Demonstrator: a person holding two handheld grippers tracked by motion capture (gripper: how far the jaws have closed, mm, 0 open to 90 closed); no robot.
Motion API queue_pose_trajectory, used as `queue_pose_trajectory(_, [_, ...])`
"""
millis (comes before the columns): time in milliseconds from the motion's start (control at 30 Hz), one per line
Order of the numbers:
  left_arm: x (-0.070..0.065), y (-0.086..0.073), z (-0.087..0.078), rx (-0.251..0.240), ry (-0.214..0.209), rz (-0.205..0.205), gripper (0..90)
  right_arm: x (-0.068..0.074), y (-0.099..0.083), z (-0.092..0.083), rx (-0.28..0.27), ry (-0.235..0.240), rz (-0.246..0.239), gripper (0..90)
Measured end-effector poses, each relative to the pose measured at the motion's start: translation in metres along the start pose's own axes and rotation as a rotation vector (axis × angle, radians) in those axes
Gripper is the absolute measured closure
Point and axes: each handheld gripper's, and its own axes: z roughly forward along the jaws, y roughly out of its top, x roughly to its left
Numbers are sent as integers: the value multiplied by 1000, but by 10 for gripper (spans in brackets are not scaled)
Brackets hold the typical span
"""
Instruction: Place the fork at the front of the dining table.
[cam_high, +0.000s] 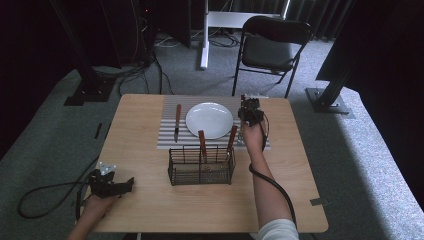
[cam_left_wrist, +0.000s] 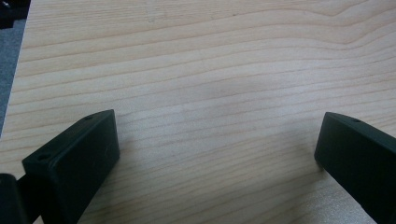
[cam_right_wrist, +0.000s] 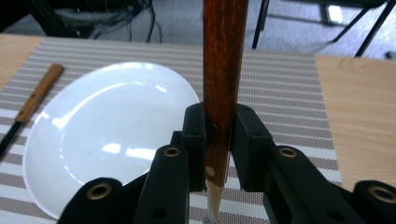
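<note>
My right gripper (cam_right_wrist: 220, 125) is shut on a brown wooden utensil handle (cam_right_wrist: 223, 56); a pale metal part shows below the pads. It hangs over the striped placemat (cam_right_wrist: 285, 88), just right of the white plate (cam_right_wrist: 112, 135). From above, the right gripper (cam_high: 249, 116) sits at the plate's (cam_high: 209, 120) right edge. A wooden-handled knife (cam_high: 177, 121) lies on the placemat left of the plate. My left gripper (cam_high: 125, 184) rests near the table's front left corner. Its jaws stand open over bare wood (cam_left_wrist: 217, 154).
A black wire basket (cam_high: 201, 172) stands in the middle of the table in front of the plate, with two wooden handles (cam_high: 202, 140) sticking up from it. Beyond the table's far edge is a folding chair (cam_high: 272, 47). Cables trail from both grippers.
</note>
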Motion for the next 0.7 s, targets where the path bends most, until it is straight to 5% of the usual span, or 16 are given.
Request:
queue_pose_trajectory(267, [0,0,0,0,3,-3,0,-8,8,24,40,2,30,763])
queue_pose_trajectory(700, [0,0,0,0,3,-3,0,-17,9,91,188,8,129,762])
